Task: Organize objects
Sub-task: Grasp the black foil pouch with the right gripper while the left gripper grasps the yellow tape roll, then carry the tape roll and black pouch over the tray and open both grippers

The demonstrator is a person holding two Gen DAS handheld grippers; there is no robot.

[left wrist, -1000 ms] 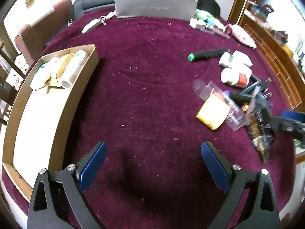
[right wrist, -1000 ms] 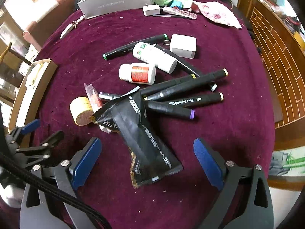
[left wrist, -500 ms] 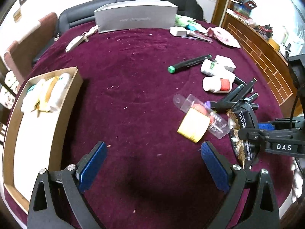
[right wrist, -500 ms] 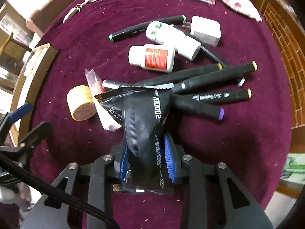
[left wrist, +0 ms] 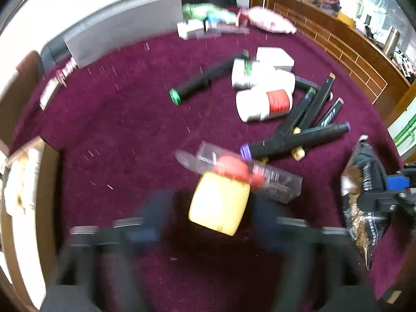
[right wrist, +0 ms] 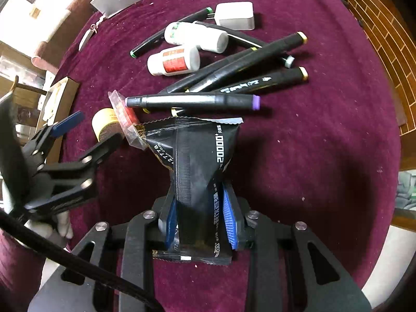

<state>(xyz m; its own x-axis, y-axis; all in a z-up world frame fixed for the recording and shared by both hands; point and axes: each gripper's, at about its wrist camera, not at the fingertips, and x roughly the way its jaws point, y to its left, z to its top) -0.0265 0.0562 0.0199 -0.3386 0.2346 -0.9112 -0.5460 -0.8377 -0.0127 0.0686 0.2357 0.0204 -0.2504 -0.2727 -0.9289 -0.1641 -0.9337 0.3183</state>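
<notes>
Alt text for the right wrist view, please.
The right gripper is shut on a black snack packet over a maroon tablecloth. Beyond lie black markers and two white bottles.

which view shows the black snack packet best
The right wrist view: the black snack packet fills the centre, sharp, its print readable, pinched at the waist by the right claw. The left wrist view, blurred, catches it only at the right edge, partly hidden by that claw.
</notes>
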